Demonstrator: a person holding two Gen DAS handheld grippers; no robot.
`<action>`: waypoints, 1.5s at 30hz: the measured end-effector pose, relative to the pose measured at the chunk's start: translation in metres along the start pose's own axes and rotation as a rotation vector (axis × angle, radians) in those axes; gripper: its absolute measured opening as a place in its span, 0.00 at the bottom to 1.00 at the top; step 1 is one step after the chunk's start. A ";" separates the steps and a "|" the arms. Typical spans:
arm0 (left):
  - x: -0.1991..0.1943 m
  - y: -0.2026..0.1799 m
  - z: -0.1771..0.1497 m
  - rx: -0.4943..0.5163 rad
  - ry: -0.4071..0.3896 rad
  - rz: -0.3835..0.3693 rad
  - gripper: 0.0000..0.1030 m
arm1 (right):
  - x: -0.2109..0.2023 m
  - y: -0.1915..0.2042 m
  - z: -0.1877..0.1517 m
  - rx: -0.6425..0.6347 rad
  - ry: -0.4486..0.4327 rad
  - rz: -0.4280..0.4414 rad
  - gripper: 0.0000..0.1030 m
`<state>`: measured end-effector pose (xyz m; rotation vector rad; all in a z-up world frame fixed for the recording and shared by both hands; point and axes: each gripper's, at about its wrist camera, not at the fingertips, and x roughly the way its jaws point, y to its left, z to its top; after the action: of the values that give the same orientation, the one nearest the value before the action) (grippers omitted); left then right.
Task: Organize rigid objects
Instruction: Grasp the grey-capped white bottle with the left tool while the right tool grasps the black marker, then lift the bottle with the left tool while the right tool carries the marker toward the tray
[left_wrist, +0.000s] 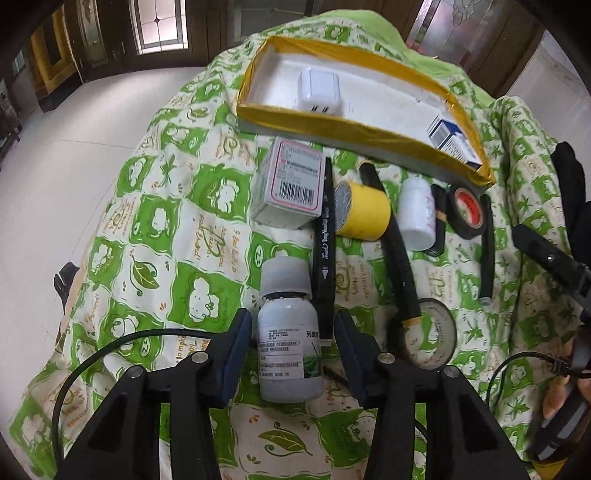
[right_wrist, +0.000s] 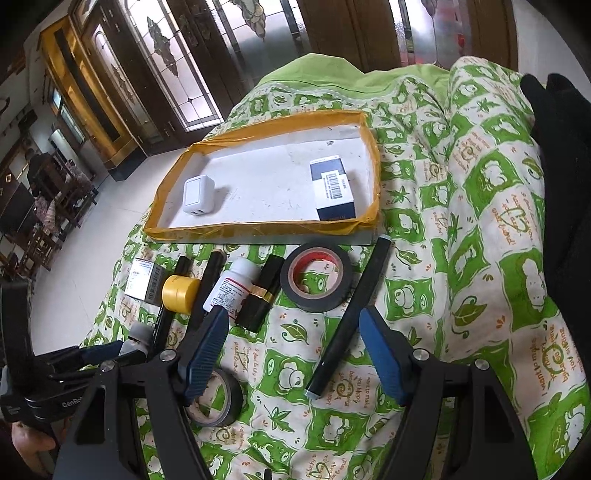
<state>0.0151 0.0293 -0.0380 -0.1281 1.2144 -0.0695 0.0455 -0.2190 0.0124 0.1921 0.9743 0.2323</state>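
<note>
A grey bottle with a grey cap (left_wrist: 289, 332) lies on the green patterned cloth between the open fingers of my left gripper (left_wrist: 293, 354), not clamped. My right gripper (right_wrist: 295, 354) is open and empty, with a black tube (right_wrist: 349, 317) lying between its fingers. A yellow-edged tray (left_wrist: 332, 127), also in the right wrist view (right_wrist: 258, 225), holds a white charger (left_wrist: 319, 92) and a blue box (left_wrist: 452, 142). In front of the tray lie a barcode box (left_wrist: 290, 184), yellow tape (left_wrist: 364, 210), a white bottle (left_wrist: 417, 212) and black tape (left_wrist: 467, 210).
A black pen (left_wrist: 325, 251), another black tube (left_wrist: 400, 273) and a second tape roll (left_wrist: 430, 334) lie on the cloth. A dark lipstick-like case (right_wrist: 260, 297) lies beside the white bottle. Tiled floor lies to the left, and doors stand behind.
</note>
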 end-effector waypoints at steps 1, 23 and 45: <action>0.003 -0.001 0.002 -0.001 0.009 0.006 0.47 | 0.000 -0.001 0.001 0.007 0.002 0.001 0.71; -0.019 -0.025 0.011 0.043 -0.177 -0.204 0.34 | 0.038 -0.024 0.001 0.035 0.144 -0.149 0.40; -0.016 -0.022 0.009 0.046 -0.164 -0.191 0.35 | 0.045 -0.008 -0.031 0.061 0.301 0.086 0.14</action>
<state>0.0181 0.0098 -0.0173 -0.2056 1.0340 -0.2483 0.0447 -0.2122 -0.0419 0.2600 1.2743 0.3169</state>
